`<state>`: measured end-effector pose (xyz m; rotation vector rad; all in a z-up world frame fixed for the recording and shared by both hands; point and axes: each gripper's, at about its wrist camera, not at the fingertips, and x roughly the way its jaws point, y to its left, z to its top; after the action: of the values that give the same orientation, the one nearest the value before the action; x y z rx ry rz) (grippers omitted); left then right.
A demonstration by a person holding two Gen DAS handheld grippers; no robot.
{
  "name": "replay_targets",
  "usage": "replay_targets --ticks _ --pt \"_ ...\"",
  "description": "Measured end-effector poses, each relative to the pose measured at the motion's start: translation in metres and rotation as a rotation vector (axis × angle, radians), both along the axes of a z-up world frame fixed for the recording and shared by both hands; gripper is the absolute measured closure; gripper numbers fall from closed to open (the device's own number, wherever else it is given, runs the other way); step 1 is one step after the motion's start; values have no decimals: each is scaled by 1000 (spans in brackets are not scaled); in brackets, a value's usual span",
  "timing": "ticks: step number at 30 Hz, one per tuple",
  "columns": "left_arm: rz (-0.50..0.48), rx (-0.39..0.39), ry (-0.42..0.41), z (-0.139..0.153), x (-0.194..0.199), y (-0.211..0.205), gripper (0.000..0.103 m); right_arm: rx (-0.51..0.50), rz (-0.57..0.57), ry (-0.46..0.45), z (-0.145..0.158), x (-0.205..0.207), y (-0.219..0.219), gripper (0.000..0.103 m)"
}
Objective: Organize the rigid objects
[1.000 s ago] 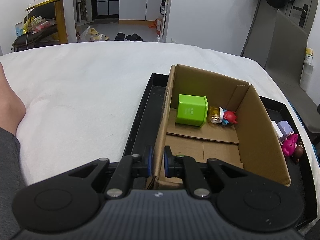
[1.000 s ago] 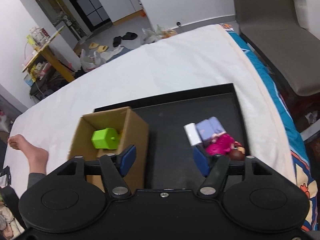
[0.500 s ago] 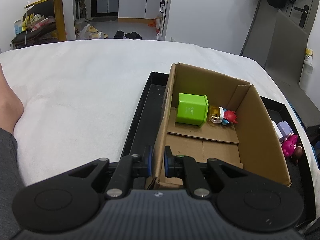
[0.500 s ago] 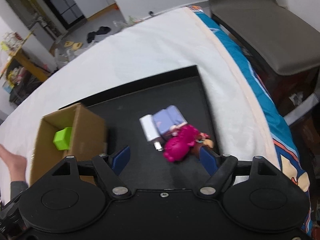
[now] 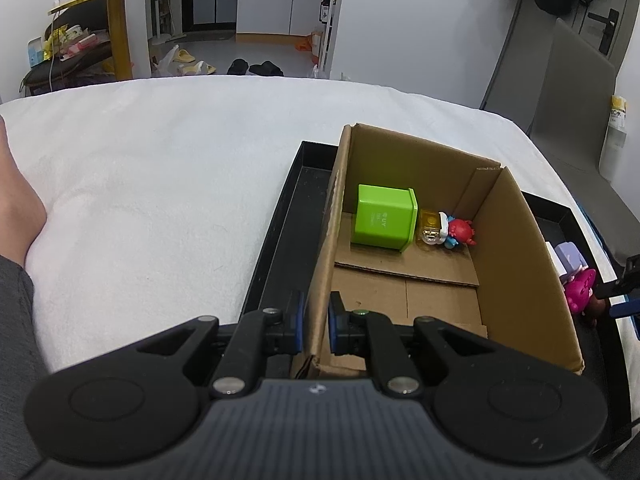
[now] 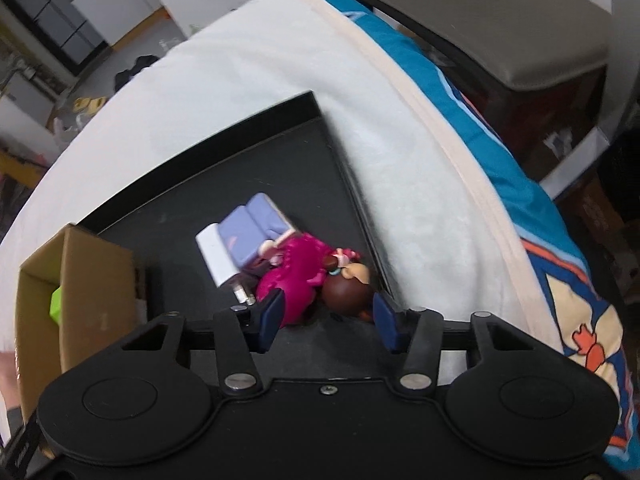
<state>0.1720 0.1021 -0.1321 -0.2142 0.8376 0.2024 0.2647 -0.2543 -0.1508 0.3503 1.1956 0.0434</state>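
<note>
Your left tongs (image 5: 316,322) are clamped on the near left wall of the cardboard box (image 5: 516,264); ahead of them, at the box's far end, sit a green cube (image 5: 382,222), a yellow block (image 5: 428,229) and a small red figure (image 5: 460,232). Your right tongs (image 6: 326,316) are closing, with the magenta toy (image 6: 294,276) and a brown-headed figure (image 6: 346,292) between their pads, not yet pressed. Just beyond them on the black tray (image 6: 240,160), which lies on the bed (image 6: 248,60), are a lilac block (image 6: 250,228) and a white charger (image 6: 216,256).
</note>
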Motion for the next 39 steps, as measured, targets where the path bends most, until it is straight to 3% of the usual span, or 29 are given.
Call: replay_targets --ticks 6,11,16,39 --pt "0 -3 0 0 0 0 92 -3 -73 8 -8 3 -2 66" --pt "0 -6 -1 0 0 1 92 -11 -119 17 -15 5 0 66" --pt "-1 -19 -3 -1 1 3 92 -40 -109 10 -20 7 3 71" --pt "-15 -26 -12 0 -2 5 92 41 -61 -103 32 -27 4 72"
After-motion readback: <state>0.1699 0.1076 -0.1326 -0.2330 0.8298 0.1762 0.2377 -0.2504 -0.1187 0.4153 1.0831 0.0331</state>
